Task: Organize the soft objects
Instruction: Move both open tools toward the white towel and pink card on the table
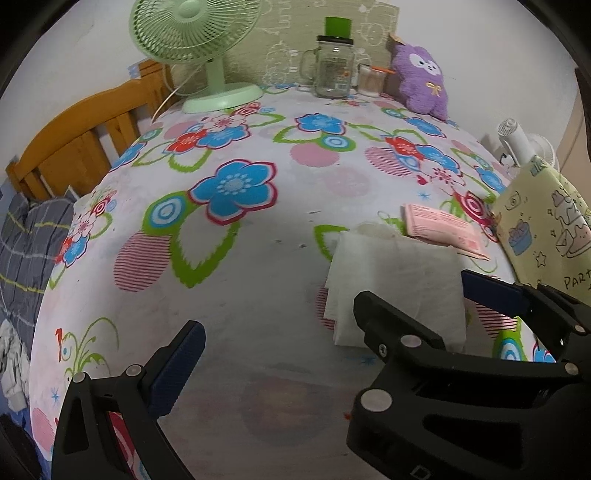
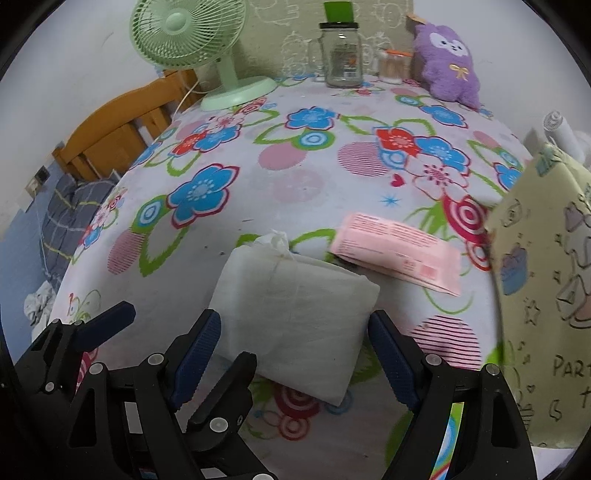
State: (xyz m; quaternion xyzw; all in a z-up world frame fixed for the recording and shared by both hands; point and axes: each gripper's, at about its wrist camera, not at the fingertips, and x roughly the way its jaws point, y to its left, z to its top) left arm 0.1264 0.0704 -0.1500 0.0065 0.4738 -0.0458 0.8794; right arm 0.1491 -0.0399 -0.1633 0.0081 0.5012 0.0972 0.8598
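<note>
Both tongs spread over the flowered table, white soft pack between the right one's pads.

Right gripper [image 2: 295,354]: jaws wide, straddling the near end of the white pack [image 2: 295,314], pads just beside its edges; contact unclear. Pack lies flat on the tablecloth [image 2: 258,177], a pink packet [image 2: 399,251] just behind it, a yellow printed bag [image 2: 546,288] to the right. Left gripper [image 1: 273,362]: jaws wide, nothing between them, sitting left of the pack. Purple plush [image 2: 448,62], glass jar [image 2: 341,55] and green fan [image 2: 188,33] stand at the far edge.
</note>
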